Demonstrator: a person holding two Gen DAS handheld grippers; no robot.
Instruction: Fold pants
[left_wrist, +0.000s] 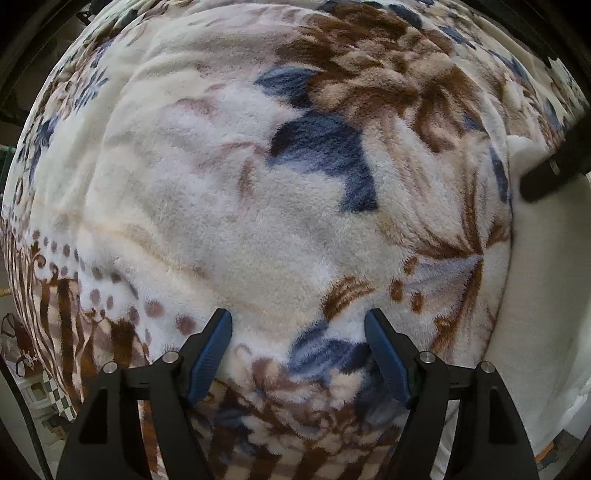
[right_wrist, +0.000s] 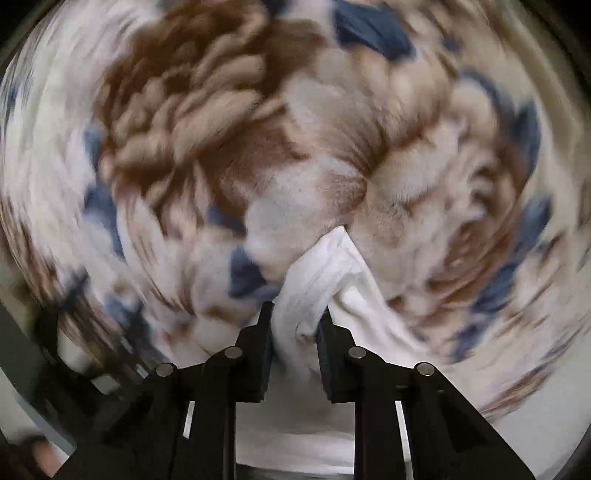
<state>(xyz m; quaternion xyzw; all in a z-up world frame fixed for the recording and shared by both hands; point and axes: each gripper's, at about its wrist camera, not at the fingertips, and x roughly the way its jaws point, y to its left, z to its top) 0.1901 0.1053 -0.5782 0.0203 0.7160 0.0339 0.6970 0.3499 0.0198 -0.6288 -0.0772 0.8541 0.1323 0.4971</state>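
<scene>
The pants are white cloth. In the right wrist view my right gripper (right_wrist: 297, 314) is shut on a bunched fold of the white pants (right_wrist: 325, 266), which hang from its fingers above the floral blanket (right_wrist: 207, 140); that view is motion-blurred. In the left wrist view my left gripper (left_wrist: 298, 321) is open and empty, its blue pads just above the blanket (left_wrist: 229, 206). White pants cloth (left_wrist: 539, 295) lies along the right edge of that view, apart from the left gripper. The right gripper's black finger (left_wrist: 550, 177) reaches in at the right edge.
A fluffy blanket with brown, beige and blue flowers covers the whole surface. Its left edge drops off, with a checkered item and floor (left_wrist: 40, 391) below at the lower left of the left wrist view.
</scene>
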